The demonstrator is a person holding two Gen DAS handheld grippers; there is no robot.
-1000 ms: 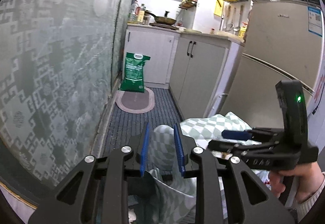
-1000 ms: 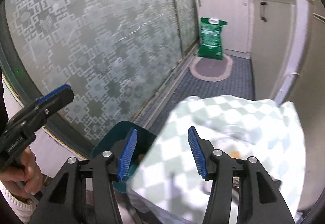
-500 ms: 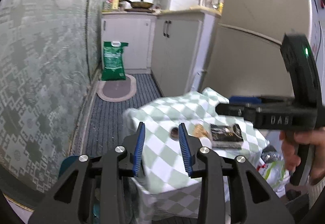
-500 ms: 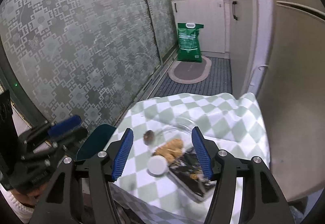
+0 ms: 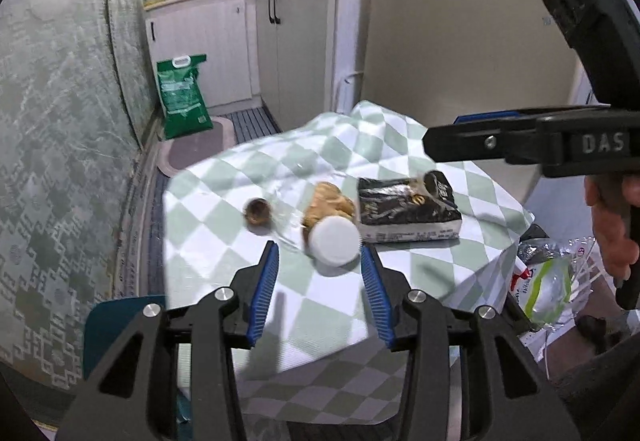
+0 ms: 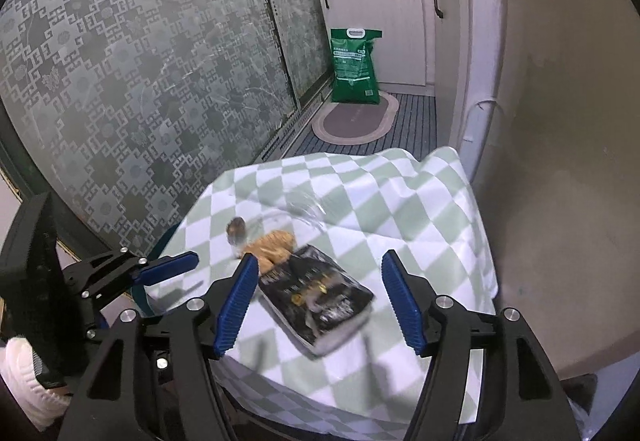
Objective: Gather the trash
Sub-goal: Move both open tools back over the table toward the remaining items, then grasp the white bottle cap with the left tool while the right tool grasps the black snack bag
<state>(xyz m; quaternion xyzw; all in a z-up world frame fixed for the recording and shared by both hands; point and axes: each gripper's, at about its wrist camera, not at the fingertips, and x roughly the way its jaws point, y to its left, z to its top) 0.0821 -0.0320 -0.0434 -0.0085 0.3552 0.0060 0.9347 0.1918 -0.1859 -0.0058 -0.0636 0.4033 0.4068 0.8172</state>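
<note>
left two-finger gripper with blue ribbed pads [image 5: 316, 265]: fingers spread apart, holding nothing, poised over the near edge of the green-and-white checked tablecloth [image 5: 320, 321]. just ahead of its fingertips, between the two pads, stands a round white plastic cap [image 5: 335, 241], not yet grasped. touching the cap on its far side lies a crumpled tan food scrap [image 5: 328, 203]; to the left of the fingers, slightly farther, a small brown round lump [image 5: 258, 211]; beyond both, a clear crumpled plastic film [image 5: 304, 167].

right two-finger gripper with blue ribbed pads [image 6: 320, 295]: fingers likewise released and empty, straddling a flat black snack packet [image 6: 320, 301] without touching it.

below and left of the left fingers, a dark teal bin [image 5: 120, 325] shows beside the table; its contents cannot be seen.

progress, as judged: all visible trash remains on the cloth; collection appears barely begun, with every pick and drop still ahead.
</note>
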